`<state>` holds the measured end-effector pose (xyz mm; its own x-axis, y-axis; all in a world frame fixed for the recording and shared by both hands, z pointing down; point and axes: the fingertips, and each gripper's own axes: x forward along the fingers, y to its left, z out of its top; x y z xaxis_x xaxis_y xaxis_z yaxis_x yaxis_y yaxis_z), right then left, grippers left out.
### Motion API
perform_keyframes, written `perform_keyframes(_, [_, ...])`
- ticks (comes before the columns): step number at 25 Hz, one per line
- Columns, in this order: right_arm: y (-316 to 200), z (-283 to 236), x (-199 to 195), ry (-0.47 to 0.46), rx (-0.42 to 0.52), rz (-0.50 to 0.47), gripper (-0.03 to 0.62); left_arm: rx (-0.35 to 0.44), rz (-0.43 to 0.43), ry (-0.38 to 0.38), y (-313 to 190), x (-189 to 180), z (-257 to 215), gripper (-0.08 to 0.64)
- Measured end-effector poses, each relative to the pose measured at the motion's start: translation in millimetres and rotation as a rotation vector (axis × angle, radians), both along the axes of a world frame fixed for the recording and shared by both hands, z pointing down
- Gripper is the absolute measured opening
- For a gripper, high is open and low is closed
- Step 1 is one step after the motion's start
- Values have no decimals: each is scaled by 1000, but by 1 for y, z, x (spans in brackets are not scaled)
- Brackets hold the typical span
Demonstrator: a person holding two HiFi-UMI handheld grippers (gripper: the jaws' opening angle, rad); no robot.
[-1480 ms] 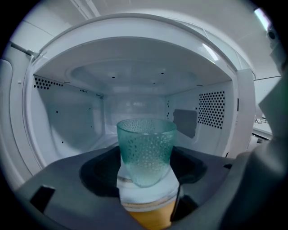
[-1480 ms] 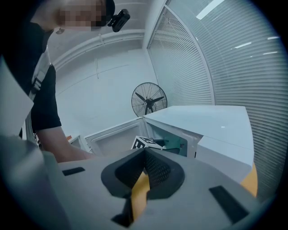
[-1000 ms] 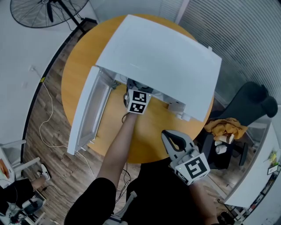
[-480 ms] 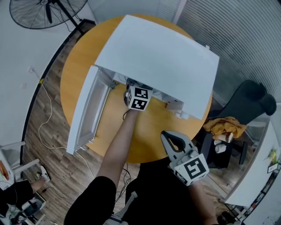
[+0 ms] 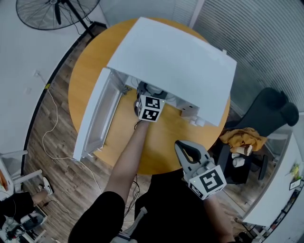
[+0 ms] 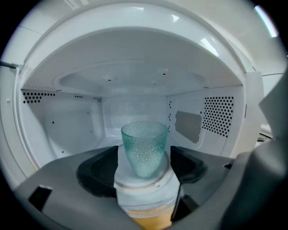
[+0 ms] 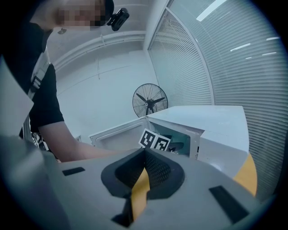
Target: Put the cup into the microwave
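orange table (image 5: 159, 144) holds the microwave (image 5: 175, 61); wood floor (image 5: 61, 142), fan (image 5: 57, 10) upper left; your left gripper (image 6: 144, 165) released around the cup (image 6: 144, 146); right gripper (image 7: 143, 167) clenched.

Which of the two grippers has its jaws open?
The left gripper, at the microwave: its jaws stand apart, flanking the cup. The right gripper is shut.

1. The head view sits high overhead and faces steeply down on the round table (image 5: 88, 66). The microwave (image 5: 175, 61) fills the upper centre, with the left gripper (image 5: 148, 92) at mid-frame and the right gripper (image 5: 186, 151) at lower right.
2. The left gripper view is very near, at the microwave's mouth, facing straight into the cavity over its own fingers (image 6: 99, 170) along the bottom edge.
3. The right gripper view sits low and farther back, facing up and across at the microwave's open front, centre right.
4. All three views share the microwave. The head and right gripper views also share the fan (image 5: 52, 12) and the left gripper.
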<state>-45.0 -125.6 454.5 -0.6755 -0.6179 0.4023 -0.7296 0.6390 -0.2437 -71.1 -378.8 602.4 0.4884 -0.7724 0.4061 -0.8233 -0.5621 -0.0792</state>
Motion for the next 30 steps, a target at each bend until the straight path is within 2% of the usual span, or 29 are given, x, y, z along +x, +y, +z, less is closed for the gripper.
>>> perform_keyframes(7, [18, -11, 10, -16, 40, -12, 9, 14, -43, -11, 36, -13, -12, 340])
perform_keyframes(15, [63, -19, 25, -33, 68, -45, 9, 37, -93, -14, 101, -14, -35, 324])
perform_keyframes(22, [111, -31, 49, -43, 109, -82, 9, 31, -152, -15, 172, -2, -63, 278])
perform_keyframes(30, [159, -41, 80, -49, 161, -119, 9, 40, -215, 11, 269, 16, -94, 171])
